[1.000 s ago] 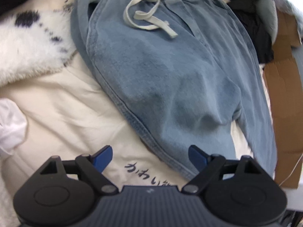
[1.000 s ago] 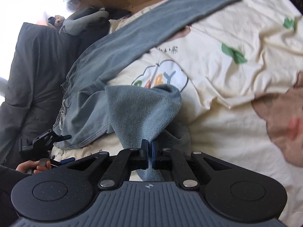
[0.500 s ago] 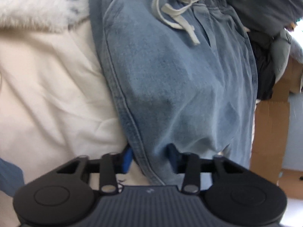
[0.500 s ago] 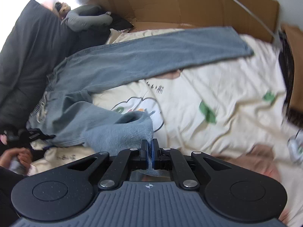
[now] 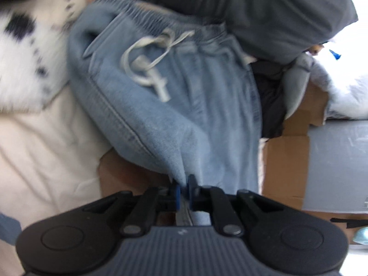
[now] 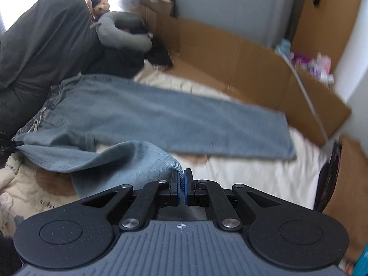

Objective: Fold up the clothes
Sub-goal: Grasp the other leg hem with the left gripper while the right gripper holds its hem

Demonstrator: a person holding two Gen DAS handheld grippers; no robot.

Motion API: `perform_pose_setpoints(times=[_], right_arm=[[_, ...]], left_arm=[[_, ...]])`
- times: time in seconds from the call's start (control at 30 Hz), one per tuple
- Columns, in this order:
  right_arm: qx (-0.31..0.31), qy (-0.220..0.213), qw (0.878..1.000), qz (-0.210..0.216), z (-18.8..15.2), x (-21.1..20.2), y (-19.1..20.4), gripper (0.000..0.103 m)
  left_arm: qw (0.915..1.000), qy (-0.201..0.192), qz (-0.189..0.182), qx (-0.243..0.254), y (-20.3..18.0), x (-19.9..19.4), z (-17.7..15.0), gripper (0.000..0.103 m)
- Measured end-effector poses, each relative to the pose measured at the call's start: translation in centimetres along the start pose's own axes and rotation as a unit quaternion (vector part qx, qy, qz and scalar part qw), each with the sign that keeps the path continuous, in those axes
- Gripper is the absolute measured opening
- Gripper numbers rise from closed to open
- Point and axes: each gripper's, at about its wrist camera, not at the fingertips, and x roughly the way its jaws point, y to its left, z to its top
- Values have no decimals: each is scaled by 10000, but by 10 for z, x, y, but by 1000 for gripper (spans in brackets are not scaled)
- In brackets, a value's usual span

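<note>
cream blanket [image 6: 253, 179] | cardboard box [image 6: 241, 64] | grey pillow [image 5: 264, 11] | spotted fur [image 5: 25, 69]

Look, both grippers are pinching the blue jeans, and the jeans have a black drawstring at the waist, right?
Almost. Both the left gripper and the right gripper are shut on the blue jeans, but the drawstring at the waist is off-white, not black. The left wrist view shows it tied in a loose bow.

One pair of jeans [image 6: 161, 112], one drawstring [image 5: 147, 62], two tools [image 5: 182, 189] [image 6: 181, 186], one dark pillow [image 6: 43, 36] at ten o'clock, one cardboard box [image 6: 241, 69].
</note>
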Motion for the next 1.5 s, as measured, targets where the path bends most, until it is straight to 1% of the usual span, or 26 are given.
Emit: perform_pose_setpoints(times=[0.1,0.2,0.27,0.33,0.43,0.57,0.7,0.8,0.87,0.97,1.07,1.1,1.17,1.23,1.27,1.37,1.43,1.5], right_arm=[[-193,-218,9995,-110,30,-4,4,0],[-340,-316,9987,-211,49,-3,5,0],[-379,-256,9986,-275,50,2,1,0],[-382,-157,9986,-337,43,8,-4,0],[-230,79,9989,-395,20,20,-16,0],[54,365,9983,-456,-22,34,-28,0],[447,563,9965,-417,-63,40,-36,0],[700,765,9938,-393,-96,41,-38,0],[838,928,9914,-386,-118,41,-39,0],[1178,1176,9856,-300,-150,41,-38,1],[1447,1329,9804,-163,-175,40,-36,4],[1630,1314,9778,-87,-181,39,-38,6],[2053,1227,9709,91,-192,34,-44,7],[2383,1075,9650,224,-203,26,-48,10],[2512,985,9626,244,-207,21,-51,14],[3005,696,9511,175,-216,10,-66,18],[3387,493,9394,173,-220,5,-78,21],[3680,277,9292,179,-223,0,-88,26]], left_arm=[[9999,-71,-88,-50,-8,-5,8,6],[9998,-123,-134,-105,-11,-5,10,6],[9998,-131,-138,-105,-11,-1,11,6],[9998,-122,-127,-120,-7,-4,8,6],[9998,-75,-88,-134,3,-9,1,6],[9999,-4,21,-107,14,-10,-7,5],[9999,44,117,-47,23,-12,-13,5],[9993,104,343,120,26,-12,-19,5],[9981,140,560,221,29,-12,-24,5],[9965,187,773,252,38,-9,-31,4],[9950,198,943,273,46,-9,-36,5],[9944,201,998,275,48,-9,-37,5],[9939,202,1037,305,49,-13,-40,9],[9931,220,1070,438,48,-18,-42,17],[9926,216,1084,502,47,-22,-42,18],[9917,184,1111,620,41,-30,-41,20],[9915,150,1123,646,36,-36,-39,26],[9915,106,1129,640,32,-42,-39,28]])
